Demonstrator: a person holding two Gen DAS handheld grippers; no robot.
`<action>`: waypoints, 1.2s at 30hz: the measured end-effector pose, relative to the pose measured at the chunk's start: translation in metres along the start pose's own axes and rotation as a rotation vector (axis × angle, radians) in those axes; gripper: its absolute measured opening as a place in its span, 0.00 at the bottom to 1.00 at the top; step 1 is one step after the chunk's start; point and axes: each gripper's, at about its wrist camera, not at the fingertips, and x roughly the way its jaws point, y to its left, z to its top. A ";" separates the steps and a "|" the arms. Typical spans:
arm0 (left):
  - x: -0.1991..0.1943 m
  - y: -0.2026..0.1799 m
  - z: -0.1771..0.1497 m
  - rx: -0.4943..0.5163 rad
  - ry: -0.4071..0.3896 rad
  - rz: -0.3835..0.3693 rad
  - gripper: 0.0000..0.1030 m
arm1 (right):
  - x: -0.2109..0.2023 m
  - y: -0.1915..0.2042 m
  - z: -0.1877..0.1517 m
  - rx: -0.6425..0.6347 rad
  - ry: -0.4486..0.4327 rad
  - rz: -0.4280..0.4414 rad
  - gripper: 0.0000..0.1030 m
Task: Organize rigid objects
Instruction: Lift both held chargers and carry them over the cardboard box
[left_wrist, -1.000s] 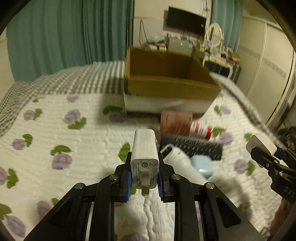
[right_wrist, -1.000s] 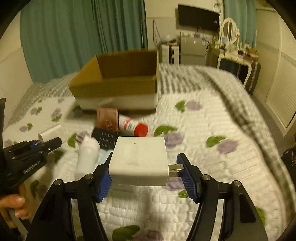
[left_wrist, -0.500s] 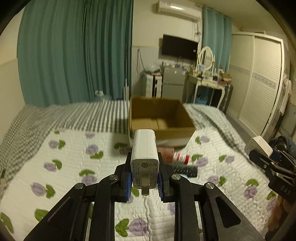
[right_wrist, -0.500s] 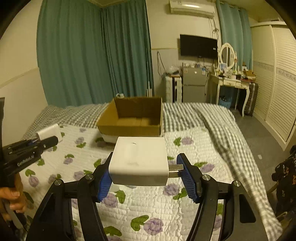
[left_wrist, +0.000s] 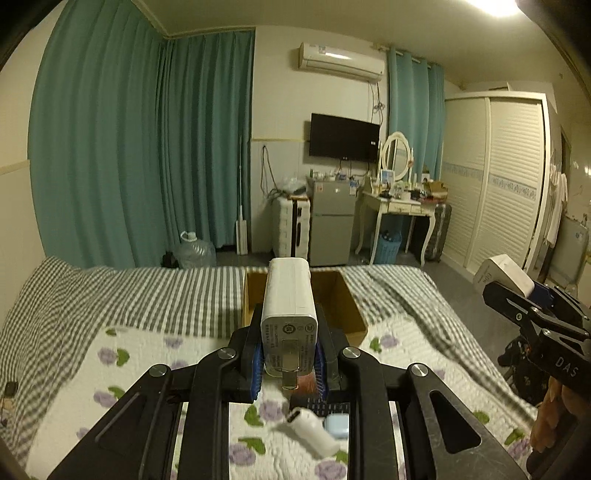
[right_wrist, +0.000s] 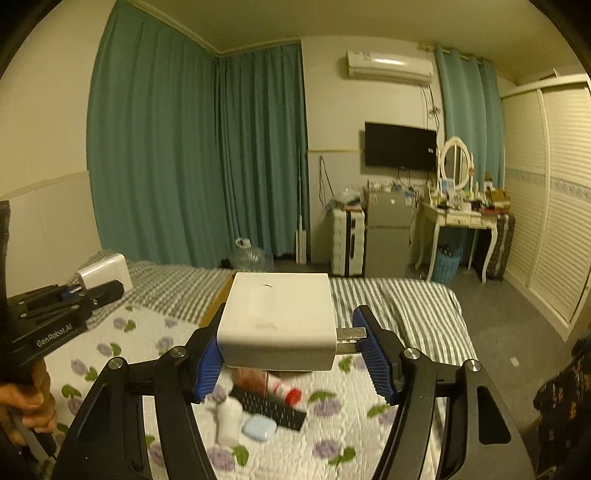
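My left gripper is shut on a tall white charger, prongs toward the camera, held high above the bed. My right gripper is shut on a wide white charger, its prongs against the right pad. Each gripper shows in the other's view: the right one and the left one. The open cardboard box sits on the bed beyond, mostly hidden behind the chargers. A white bottle, a black remote, a light blue case and a red-capped tube lie on the quilt below.
The floral quilt and grey checked blanket cover the bed. Beyond it stand teal curtains, a small fridge, a dressing table, a wardrobe and a water jug.
Both grippers rose and tilted up, each still holding its charger. The box and bed items dropped lower in view and more of the room shows.
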 end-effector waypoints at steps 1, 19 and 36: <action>0.001 0.000 0.003 0.001 -0.008 0.000 0.21 | 0.002 0.002 0.006 -0.008 -0.010 0.004 0.64; 0.110 0.029 0.032 -0.026 -0.004 0.020 0.21 | 0.120 0.017 0.045 -0.085 -0.003 0.062 0.64; 0.268 0.028 0.002 0.012 0.230 -0.054 0.21 | 0.292 0.006 -0.015 -0.119 0.246 0.073 0.63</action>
